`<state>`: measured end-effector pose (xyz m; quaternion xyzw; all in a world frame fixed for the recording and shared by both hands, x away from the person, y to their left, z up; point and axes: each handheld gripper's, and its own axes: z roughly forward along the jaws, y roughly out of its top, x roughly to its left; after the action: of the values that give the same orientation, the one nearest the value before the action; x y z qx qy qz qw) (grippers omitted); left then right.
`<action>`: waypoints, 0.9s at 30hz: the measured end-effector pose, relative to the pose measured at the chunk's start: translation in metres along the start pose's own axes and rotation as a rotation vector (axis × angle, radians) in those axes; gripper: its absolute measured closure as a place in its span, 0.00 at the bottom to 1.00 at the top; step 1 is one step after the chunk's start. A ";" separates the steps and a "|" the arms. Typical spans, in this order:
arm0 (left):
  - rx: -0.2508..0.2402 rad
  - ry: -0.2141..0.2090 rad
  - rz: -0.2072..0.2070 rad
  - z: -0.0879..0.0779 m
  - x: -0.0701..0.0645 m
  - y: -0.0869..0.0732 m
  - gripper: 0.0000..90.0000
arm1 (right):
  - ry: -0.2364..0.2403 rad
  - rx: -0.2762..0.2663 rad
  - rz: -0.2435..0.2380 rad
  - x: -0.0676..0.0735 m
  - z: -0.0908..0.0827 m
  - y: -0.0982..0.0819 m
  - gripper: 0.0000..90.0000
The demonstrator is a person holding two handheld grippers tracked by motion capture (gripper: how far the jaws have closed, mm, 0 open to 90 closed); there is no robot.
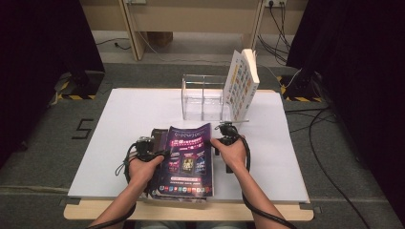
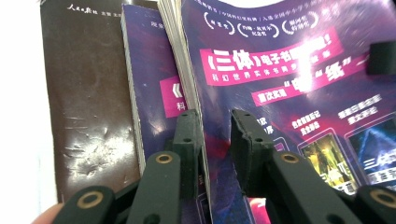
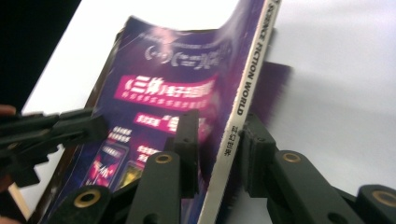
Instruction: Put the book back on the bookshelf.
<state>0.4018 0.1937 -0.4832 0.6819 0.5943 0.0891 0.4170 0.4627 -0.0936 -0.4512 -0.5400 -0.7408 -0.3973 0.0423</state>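
Grey carpet (image 1: 43,143) surrounds the table (image 1: 119,119), whose top is a white sheet over a wooden board, with black curtains (image 1: 38,52) on both sides and a pale wall panel (image 1: 200,14) far behind. At the near middle lies a stack of magazines; the purple top magazine (image 1: 188,160) is lifted off it at both edges. Left tool (image 1: 160,155) has its jaws around the magazine's left page edge, pads close against it. Right tool (image 1: 216,143) straddles the spine on the right, pads close on either side. Farther right, a clear plastic holder (image 1: 203,98) stands with a white book (image 1: 242,83) leaning upright against its right end. Cables (image 1: 320,143) trail over the floor on the right.
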 end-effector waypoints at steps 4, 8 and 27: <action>0.001 -0.005 -0.002 0.000 0.001 0.000 0.80 | -0.023 0.056 -0.043 0.009 0.009 0.009 0.78; 0.001 -0.005 0.010 0.000 0.001 0.000 0.79 | -0.024 0.075 -0.008 0.007 0.015 0.010 0.87; -0.176 0.006 0.072 -0.048 0.021 -0.025 0.67 | -0.026 -0.196 -0.069 0.031 -0.044 0.012 0.92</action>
<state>0.3597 0.2336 -0.4773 0.6631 0.5605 0.1578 0.4703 0.4435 -0.0964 -0.3992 -0.5208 -0.7170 -0.4621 -0.0339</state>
